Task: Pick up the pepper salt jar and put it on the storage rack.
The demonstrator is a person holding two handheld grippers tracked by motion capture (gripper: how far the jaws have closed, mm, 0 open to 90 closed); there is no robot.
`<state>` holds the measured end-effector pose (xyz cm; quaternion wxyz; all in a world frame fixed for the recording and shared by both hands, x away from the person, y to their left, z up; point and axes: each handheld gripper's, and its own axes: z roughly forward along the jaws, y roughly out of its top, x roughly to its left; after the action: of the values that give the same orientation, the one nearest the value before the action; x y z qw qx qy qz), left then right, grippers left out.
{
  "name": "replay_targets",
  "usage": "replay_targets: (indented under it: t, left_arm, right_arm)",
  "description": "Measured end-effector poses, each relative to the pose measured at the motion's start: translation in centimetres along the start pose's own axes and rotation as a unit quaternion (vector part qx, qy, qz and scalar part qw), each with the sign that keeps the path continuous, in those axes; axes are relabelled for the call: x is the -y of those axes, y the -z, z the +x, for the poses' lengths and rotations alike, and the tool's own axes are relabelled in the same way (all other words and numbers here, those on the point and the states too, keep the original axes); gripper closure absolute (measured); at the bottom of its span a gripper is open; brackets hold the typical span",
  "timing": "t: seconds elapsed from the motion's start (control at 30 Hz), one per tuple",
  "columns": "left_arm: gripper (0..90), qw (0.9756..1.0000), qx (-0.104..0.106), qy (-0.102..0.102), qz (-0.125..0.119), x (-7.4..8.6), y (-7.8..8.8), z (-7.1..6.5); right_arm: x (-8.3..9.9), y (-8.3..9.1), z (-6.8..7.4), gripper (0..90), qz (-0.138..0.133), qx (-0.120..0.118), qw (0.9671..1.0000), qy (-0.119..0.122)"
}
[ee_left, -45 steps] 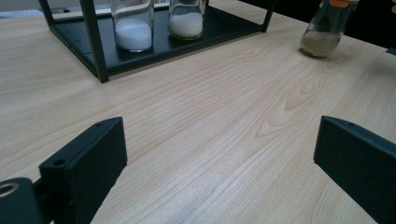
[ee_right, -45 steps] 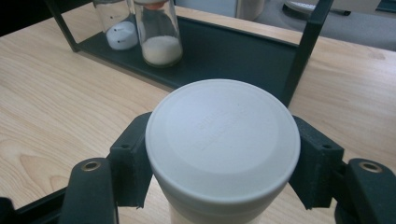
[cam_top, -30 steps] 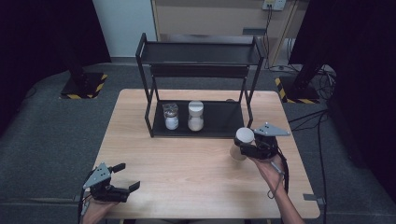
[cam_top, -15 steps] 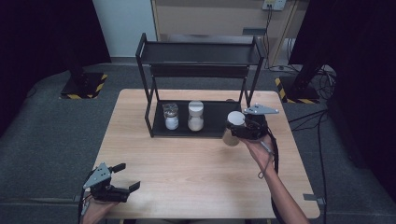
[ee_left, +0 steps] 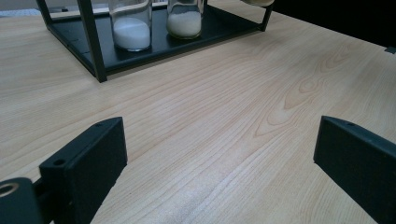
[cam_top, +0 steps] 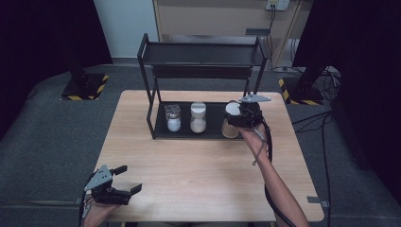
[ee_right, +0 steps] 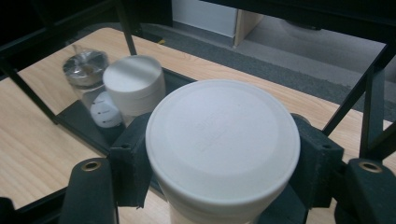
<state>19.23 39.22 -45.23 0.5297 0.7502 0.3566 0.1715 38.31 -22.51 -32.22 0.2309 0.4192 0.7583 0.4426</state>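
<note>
The white-lidded jar (ee_right: 223,144) is hard to read: its smooth round lid hides the body in the right gripper view. The right gripper (cam_top: 242,116) clamps it at the right end of the black metal rack (cam_top: 203,52), beside two glass jars. The left gripper (cam_top: 124,178) gapes, holding nothing, over wood-grain table (ee_left: 243,107).
</note>
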Motion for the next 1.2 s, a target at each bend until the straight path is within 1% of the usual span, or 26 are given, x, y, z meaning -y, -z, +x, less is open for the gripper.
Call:
replay_targets:
  t: [0.07, 0.1, 0.13, 0.23, 0.47, 0.73, 0.8, 1.0, 1.17, 1.2]
  left_arm:
    - [1.6, 1.0, 0.0, 0.001, 0.0, 0.0, 0.0, 0.0]
    - [1.6, 1.0, 0.0, 0.001, 0.0, 0.0, 0.0, 0.0]
    - [1.6, 1.0, 0.0, 0.001, 0.0, 0.0, 0.0, 0.0]
    - [1.6, 1.0, 0.0, 0.003, -0.001, 0.1, 0.0, 0.0]
    - [1.7, 1.0, 0.0, 0.004, -0.001, 0.1, 0.0, 0.1]
    - [1.7, 1.0, 0.0, 0.006, -0.002, 0.1, 0.0, 0.2]
    - [1.7, 1.0, 0.001, 0.006, -0.001, 0.1, 0.0, 0.2]
    - [1.7, 1.0, 0.0, 0.006, -0.002, 0.1, 0.0, 0.2]
    - [1.7, 1.0, 0.001, 0.005, -0.001, 0.1, 0.0, 0.2]
    - [1.7, 1.0, 0.001, 0.006, -0.002, 0.1, 0.0, 0.2]
  right_arm:
    - [-0.1, -0.7, 0.0, 33.5, 0.002, 0.006, 1.0, -0.001]
    - [-0.1, -0.7, 0.0, 33.5, 0.002, 0.006, 1.0, -0.001]
    - [-0.2, -1.3, 0.1, 33.5, 0.004, 0.011, 0.9999, 0.0]
    - [-0.2, -2.0, 0.2, 33.5, 0.005, 0.019, 0.9998, 0.001]
    - [0.0, -4.1, 0.0, 33.6, 0.011, 0.026, 0.9996, 0.0]
    - [0.4, -5.8, -0.4, 33.6, 0.017, 0.032, 0.9992, -0.016]
    - [0.6, -6.3, -0.5, 33.6, 0.019, 0.033, 0.9992, -0.014]
    - [0.7, -7.1, -0.2, 33.6, 0.025, 0.036, 0.9989, -0.016]
    - [0.8, -7.3, -0.1, 33.5, 0.024, 0.035, 0.999, -0.015]
    - [0.9, -7.4, -0.1, 33.5, 0.025, 0.035, 0.9989, -0.018]
